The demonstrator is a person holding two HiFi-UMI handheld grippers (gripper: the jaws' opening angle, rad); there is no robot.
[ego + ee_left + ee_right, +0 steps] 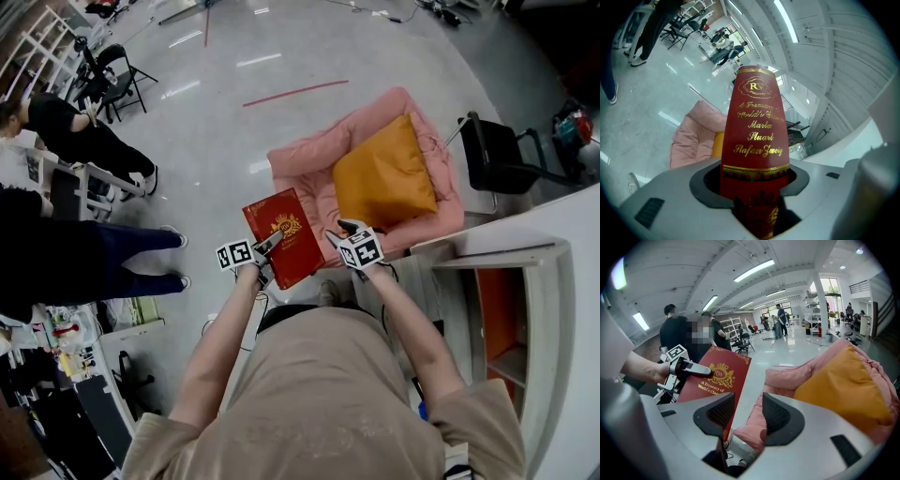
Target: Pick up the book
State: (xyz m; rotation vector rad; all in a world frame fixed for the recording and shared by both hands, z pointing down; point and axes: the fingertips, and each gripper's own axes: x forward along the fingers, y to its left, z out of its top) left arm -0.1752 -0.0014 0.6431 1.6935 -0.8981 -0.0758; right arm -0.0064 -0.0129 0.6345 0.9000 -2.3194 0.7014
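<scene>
Head view: outstretched left claw point(266, 247) on book point(292, 246)

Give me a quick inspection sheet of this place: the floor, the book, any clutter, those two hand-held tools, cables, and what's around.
Surface: glossy grey floor with one red tape line.
Job's things: red book, held in the air.
Clutter: pink seat with an orange cushion on it.
Tools: left tool shut on the book's spine; right tool open and empty, beside the book.
Cables: thin cables on the floor far off.
Surroundings: black chair, white shelf unit, people at the left.
</scene>
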